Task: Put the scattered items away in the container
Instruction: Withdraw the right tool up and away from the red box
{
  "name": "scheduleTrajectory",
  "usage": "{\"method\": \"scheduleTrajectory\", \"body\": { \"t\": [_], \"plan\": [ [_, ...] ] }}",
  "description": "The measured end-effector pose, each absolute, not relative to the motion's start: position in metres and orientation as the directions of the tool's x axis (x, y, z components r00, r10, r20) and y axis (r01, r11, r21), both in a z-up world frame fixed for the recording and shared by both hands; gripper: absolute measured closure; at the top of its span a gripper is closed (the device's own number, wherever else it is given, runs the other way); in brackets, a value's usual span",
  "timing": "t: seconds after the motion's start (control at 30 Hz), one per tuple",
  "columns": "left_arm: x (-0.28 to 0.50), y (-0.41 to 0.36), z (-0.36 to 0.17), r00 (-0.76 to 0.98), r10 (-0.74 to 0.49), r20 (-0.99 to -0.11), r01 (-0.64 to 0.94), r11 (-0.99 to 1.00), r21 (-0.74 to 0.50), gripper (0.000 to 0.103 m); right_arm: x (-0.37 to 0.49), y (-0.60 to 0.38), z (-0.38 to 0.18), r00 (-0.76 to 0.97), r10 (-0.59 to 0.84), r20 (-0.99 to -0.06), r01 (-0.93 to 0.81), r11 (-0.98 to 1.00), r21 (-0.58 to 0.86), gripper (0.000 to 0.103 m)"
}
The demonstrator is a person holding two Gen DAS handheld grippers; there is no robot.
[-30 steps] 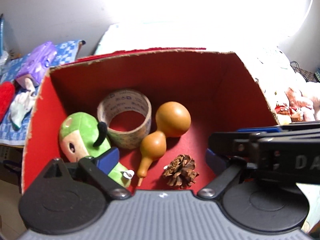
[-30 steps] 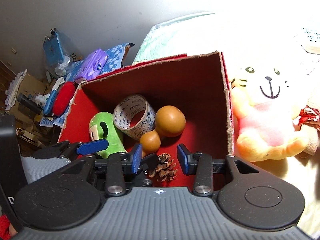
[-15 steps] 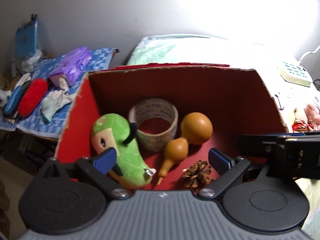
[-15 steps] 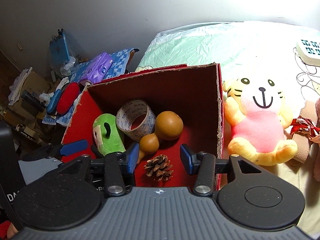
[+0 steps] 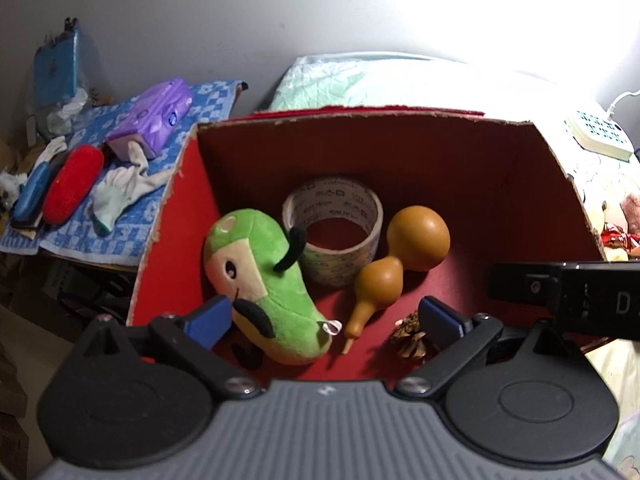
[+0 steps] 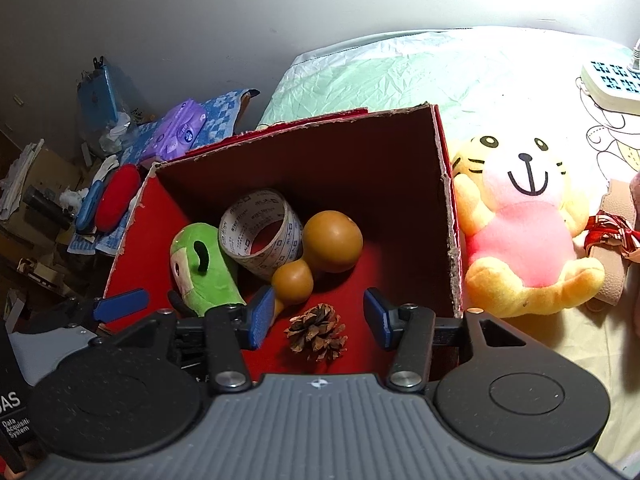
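Over the near edge of a red cardboard box (image 6: 446, 216), both hand-held grippers hang with nothing between their blue pads. The right hand-held gripper (image 6: 318, 318) has its jaws spread apart, with a pine cone (image 6: 316, 332) lying on the box floor in the gap beneath them, not touched by either pad. The left hand-held gripper (image 5: 326, 318) is likewise wide apart and empty, its left pad just in front of a green plush toy (image 5: 260, 280) that lies on its side against the box's left wall. Behind the plush stands a roll of clear packing tape (image 5: 334, 228) on its edge, leaning against the toy. A brown wooden gourd (image 5: 400, 256) rests beside the tape, its big bulb toward the back wall and its thin stem pointing to the front. All four things sit inside the box. Outside it, a yellow and pink plush cat (image 6: 524, 232) lies on the bed just beside the box's right wall. A white power strip (image 6: 612, 84) lies farther back on the bed. To the left, a blue chequered cloth (image 5: 132, 208) carries a purple tissue pack (image 5: 154, 120), a red case (image 5: 74, 184) and a crumpled glove (image 5: 120, 190).
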State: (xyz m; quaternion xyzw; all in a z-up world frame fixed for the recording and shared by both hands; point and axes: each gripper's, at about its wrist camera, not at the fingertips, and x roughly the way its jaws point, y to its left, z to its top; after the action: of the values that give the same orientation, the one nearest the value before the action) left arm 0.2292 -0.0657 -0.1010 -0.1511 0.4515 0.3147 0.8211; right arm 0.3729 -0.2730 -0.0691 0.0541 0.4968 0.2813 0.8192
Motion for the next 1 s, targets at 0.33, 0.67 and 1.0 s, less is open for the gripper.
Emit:
{"method": "scheduleTrajectory", "body": {
  "t": [0.33,0.67,1.0],
  "plan": [
    [0.219,-0.064,-0.101,0.441,0.4,-0.804,-0.601,0.796,0.067,0.004,0.358,-0.263,-0.075,0.407,0.47,-0.783,-0.361,0.87,0.334,0.05],
    [0.213,-0.077,-0.094,0.503,0.421,-0.755,-0.588,0.807,0.058,0.003,0.331,-0.281,-0.049,0.531,0.398,-0.748,-0.328,0.911,0.251,0.047],
    [0.211,-0.09,-0.079,0.503,0.432,-0.748,-0.589,0.805,0.068,0.002,0.315,-0.297,-0.044,0.573,0.382,-0.726,-0.295,0.922,0.252,0.036]
  ]
}}
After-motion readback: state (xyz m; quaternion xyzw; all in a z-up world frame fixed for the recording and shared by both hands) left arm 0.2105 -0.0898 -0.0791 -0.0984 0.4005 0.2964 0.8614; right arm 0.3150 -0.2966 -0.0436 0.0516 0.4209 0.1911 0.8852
